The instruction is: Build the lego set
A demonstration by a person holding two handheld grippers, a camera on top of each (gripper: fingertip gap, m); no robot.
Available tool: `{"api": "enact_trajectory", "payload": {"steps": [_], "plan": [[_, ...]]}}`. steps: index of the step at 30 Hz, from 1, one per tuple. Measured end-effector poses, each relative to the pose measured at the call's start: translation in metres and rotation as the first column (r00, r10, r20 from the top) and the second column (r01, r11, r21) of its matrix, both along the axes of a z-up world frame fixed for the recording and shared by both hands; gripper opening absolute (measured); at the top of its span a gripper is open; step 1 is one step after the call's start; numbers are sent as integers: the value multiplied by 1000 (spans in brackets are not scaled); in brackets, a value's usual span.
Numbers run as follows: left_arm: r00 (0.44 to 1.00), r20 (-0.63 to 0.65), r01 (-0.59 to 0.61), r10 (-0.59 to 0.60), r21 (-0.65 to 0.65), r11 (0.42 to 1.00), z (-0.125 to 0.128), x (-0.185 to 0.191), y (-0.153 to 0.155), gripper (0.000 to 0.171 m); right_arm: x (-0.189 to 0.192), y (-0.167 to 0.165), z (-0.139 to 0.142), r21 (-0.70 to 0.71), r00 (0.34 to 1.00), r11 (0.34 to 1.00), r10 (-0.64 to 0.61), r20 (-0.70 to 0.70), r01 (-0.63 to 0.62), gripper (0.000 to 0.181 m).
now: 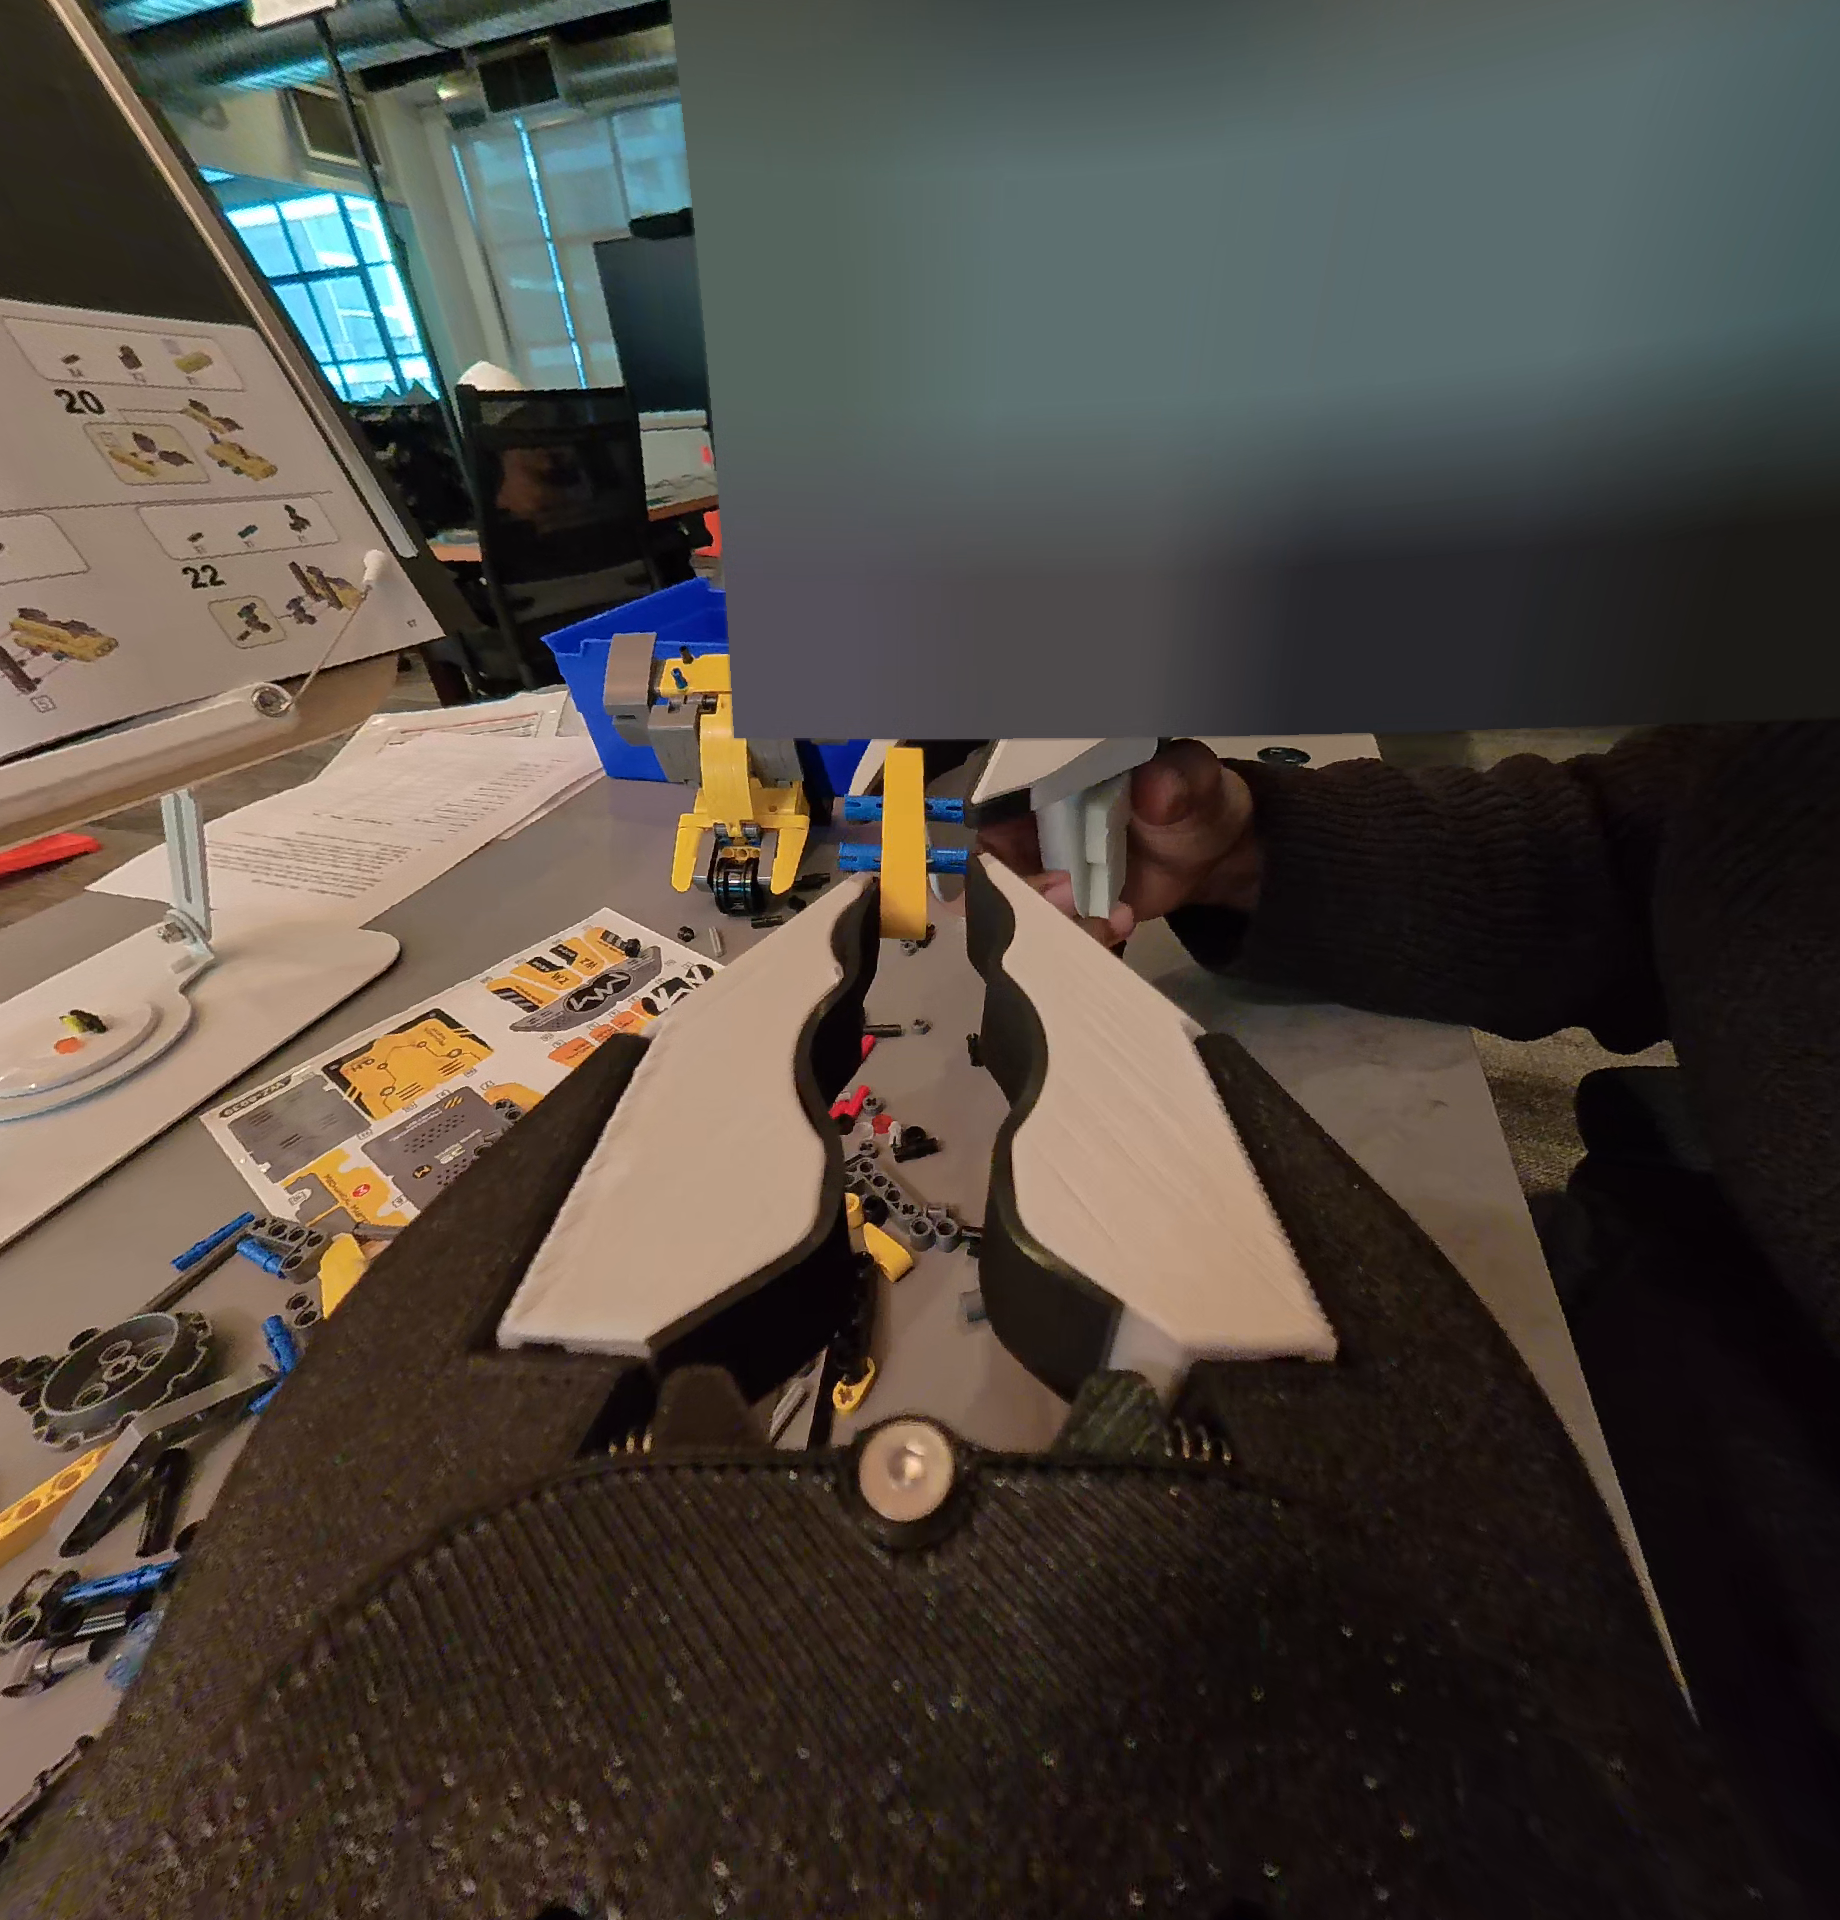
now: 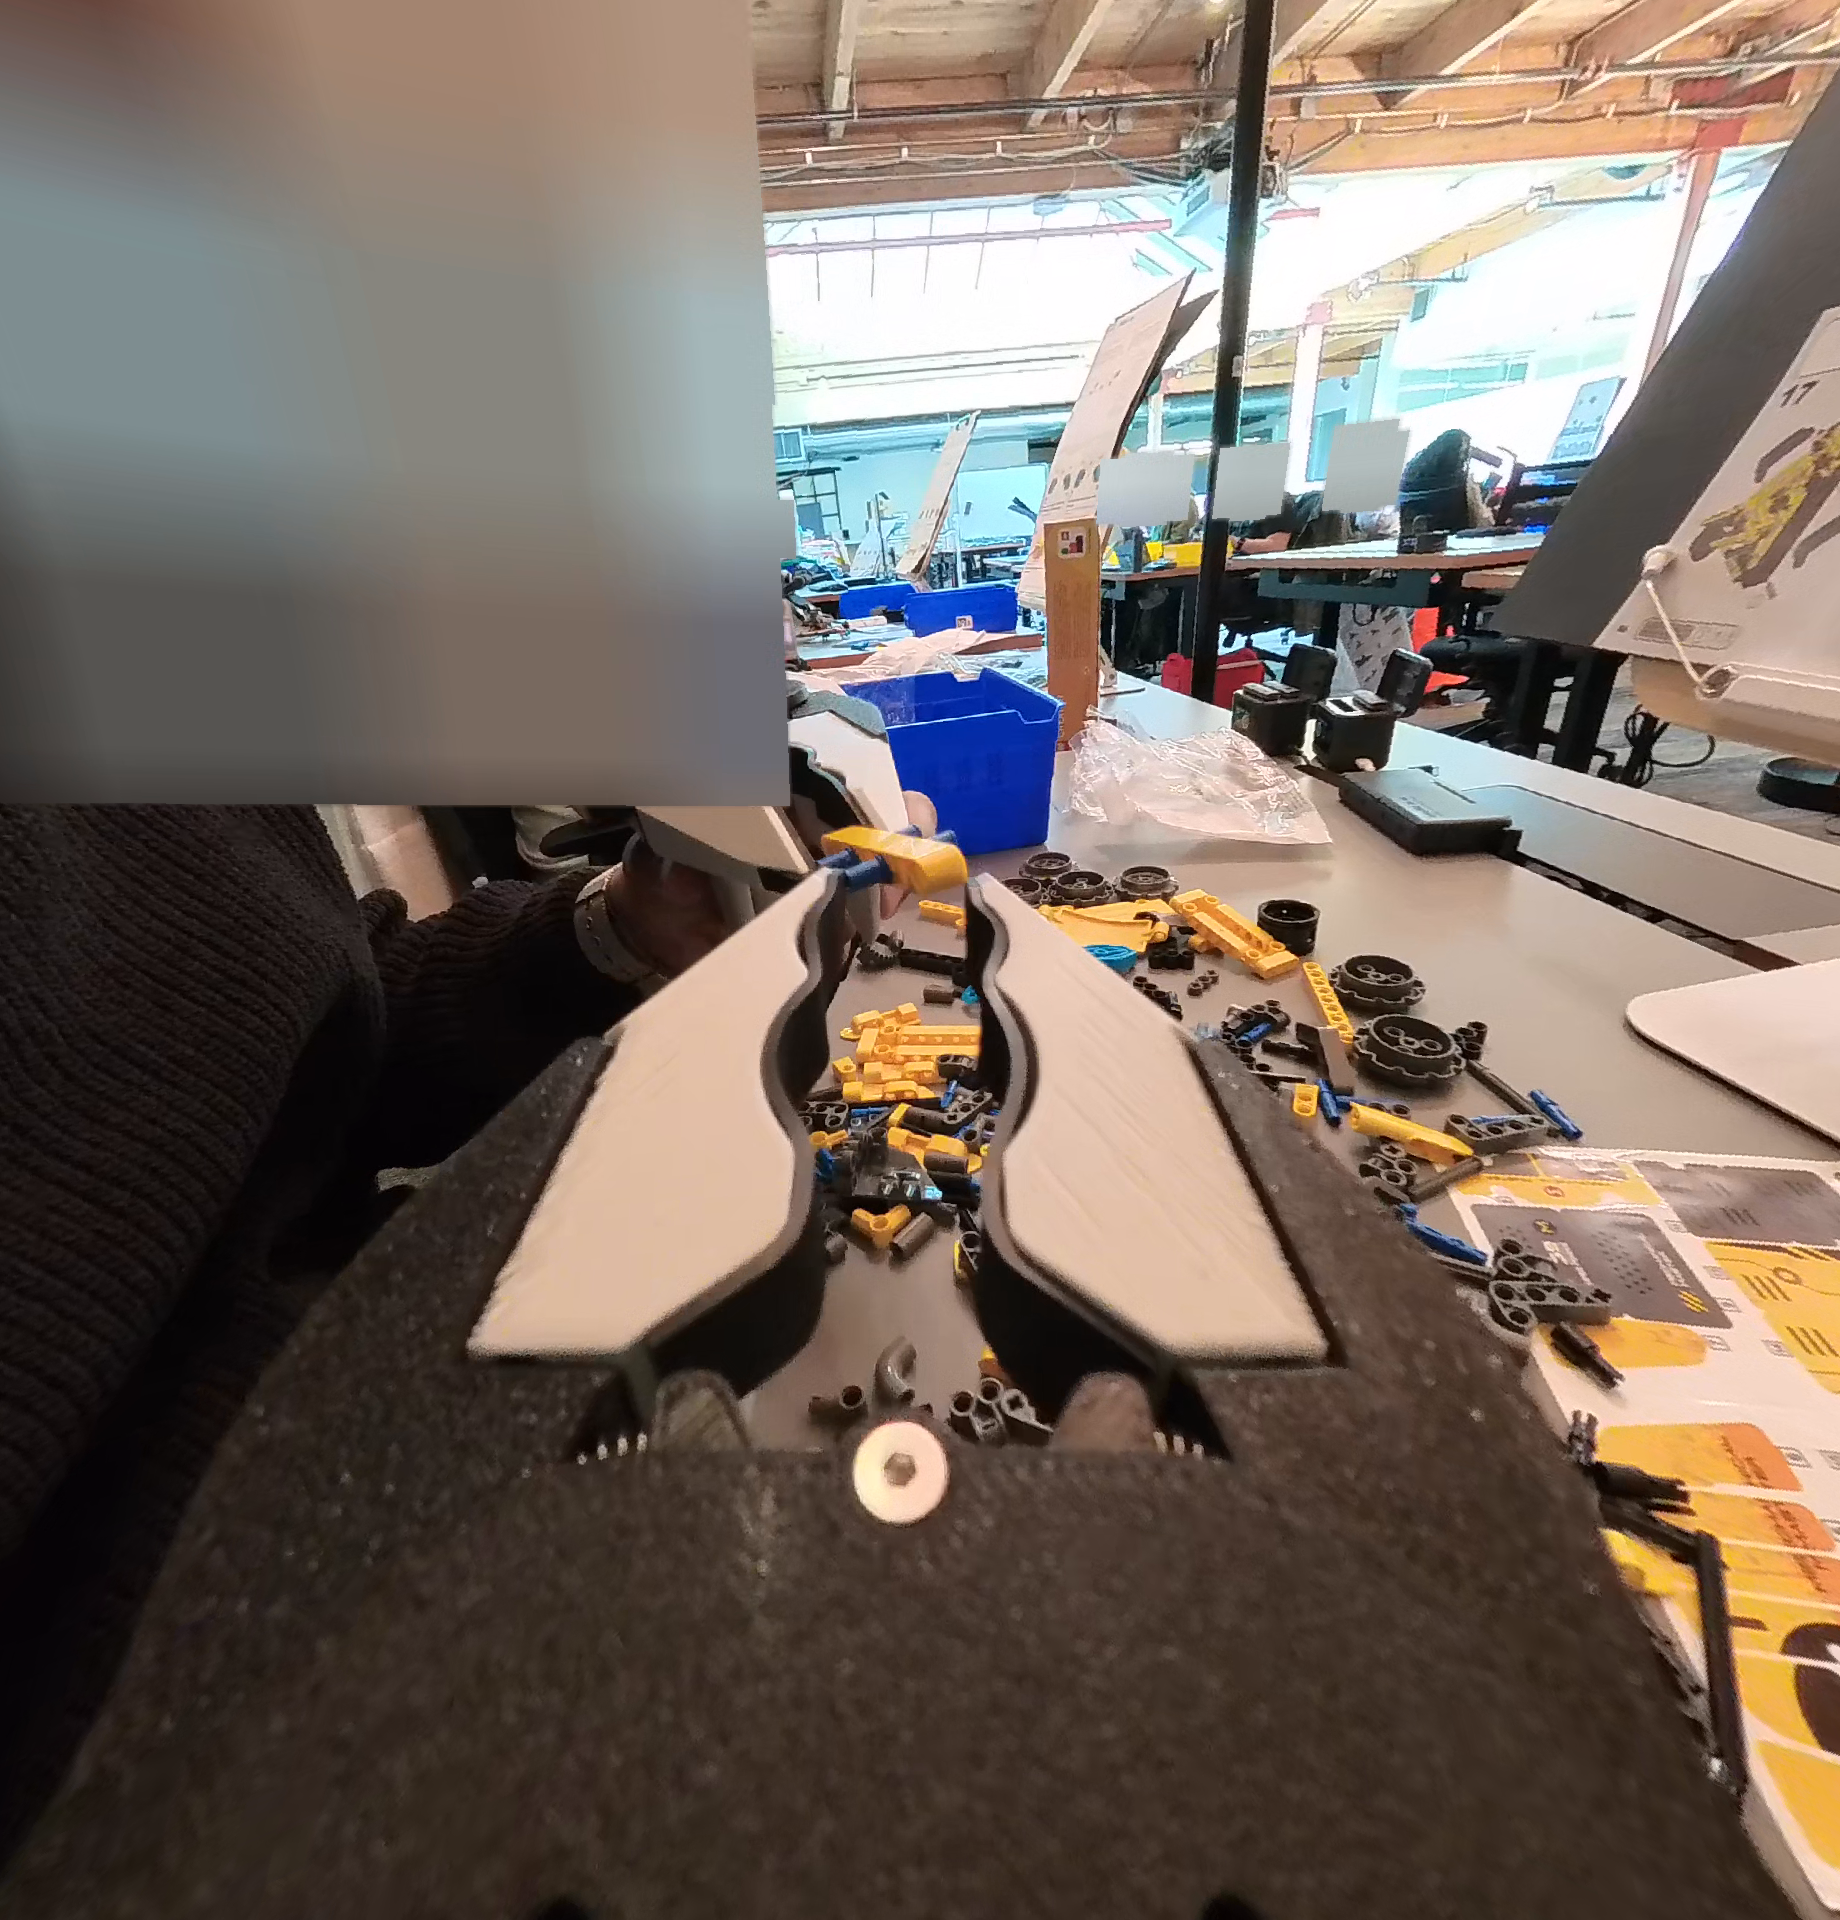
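A yellow beam with two blue pins through it hangs above the table, pointing away from my left gripper, whose tips are shut on its near end. In the right wrist view the beam lies crosswise just past the tips of my right gripper. That gripper's jaws stand a narrow gap apart and hold nothing I can see. Its tips reach the pin ends from the right. The left gripper comes in from the left.
A part-built yellow and grey model stands before a blue bin. Loose parts, wheels and a sticker sheet cover the grey table. An instruction booklet on a stand is at the left. A plastic bag lies beyond. Both grippers' tips are close together, under 4 cm apart.
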State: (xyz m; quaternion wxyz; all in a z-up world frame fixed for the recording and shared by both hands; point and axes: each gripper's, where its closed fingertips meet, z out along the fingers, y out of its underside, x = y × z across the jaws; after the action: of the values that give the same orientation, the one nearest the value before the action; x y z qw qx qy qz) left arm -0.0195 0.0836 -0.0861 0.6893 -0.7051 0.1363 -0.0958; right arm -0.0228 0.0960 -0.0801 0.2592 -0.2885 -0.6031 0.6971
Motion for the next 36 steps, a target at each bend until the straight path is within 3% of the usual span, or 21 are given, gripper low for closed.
{"api": "enact_trajectory", "payload": {"steps": [10,19,23,27,32,36], "plan": [[1000,7,-26,26,14,1000,1,-5,0,12,-10,32,13,-67,986,984,-169,-13,168,24],[997,-22,67,-68,-60,996,-13,31,-7,12,-8,50,24,-101,961,958,-274,-42,269,16],[987,-24,149,-158,-209,966,-37,62,-14,13,-2,58,30,-86,940,942,-330,-82,324,17],[983,-3,175,-183,-267,948,-60,92,-25,13,9,60,28,-102,931,933,-353,-90,344,19],[988,-15,140,-156,-360,922,-90,120,-47,13,26,76,20,-39,847,855,-518,-122,517,22],[991,-20,110,-129,-404,908,-97,127,-53,13,68,46,3,69,876,873,-480,-53,483,22]]}}
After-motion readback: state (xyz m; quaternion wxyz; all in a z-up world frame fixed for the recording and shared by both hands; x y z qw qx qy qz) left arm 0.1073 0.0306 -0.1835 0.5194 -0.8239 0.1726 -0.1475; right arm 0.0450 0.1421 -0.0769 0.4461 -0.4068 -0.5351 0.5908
